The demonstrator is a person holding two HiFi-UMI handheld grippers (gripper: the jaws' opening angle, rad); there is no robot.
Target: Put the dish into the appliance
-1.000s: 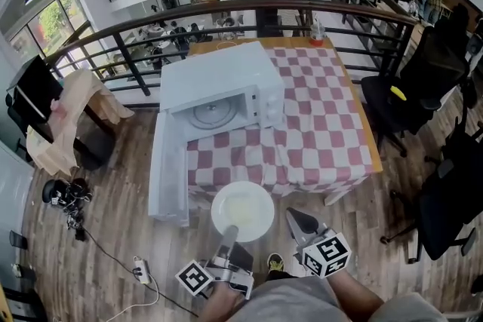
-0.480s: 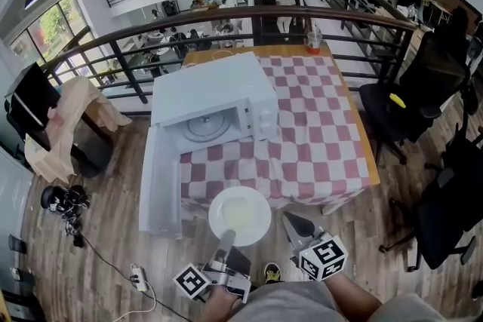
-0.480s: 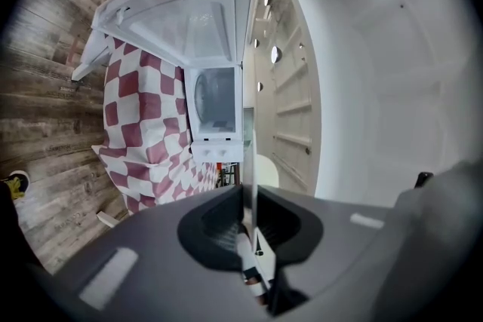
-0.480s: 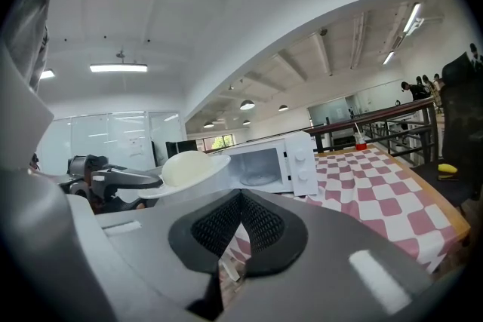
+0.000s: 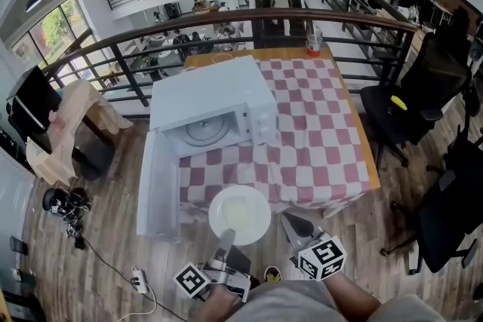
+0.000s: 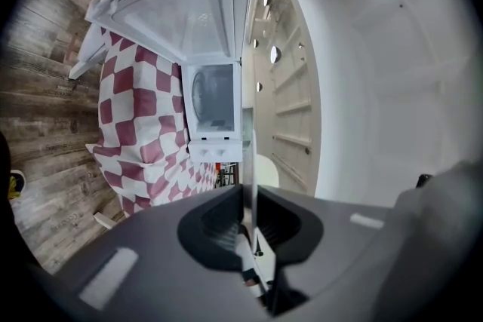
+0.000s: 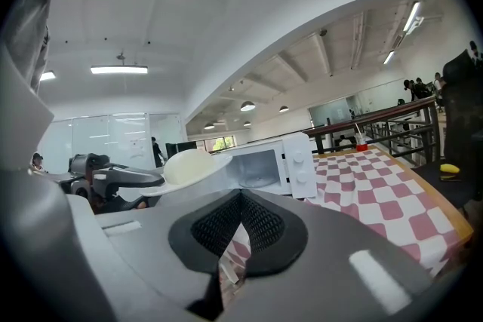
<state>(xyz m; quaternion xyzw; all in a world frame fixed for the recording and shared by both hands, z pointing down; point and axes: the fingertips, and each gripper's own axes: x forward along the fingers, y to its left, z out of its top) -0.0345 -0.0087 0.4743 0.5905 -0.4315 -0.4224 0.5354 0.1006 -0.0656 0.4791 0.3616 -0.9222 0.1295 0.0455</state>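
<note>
One microwave [image 5: 211, 98], door open. One white plate [image 5: 240, 213] in front of it, pinched by left gripper [image 5: 227, 237]. Right gripper [image 5: 293, 219] closed, empty.

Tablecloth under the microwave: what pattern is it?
It is a red-and-white checked tablecloth; the head view shows it best.

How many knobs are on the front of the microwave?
2. The upper knob and the lower knob sit one above the other on the microwave, right of its open cavity. None seems hidden.
</note>
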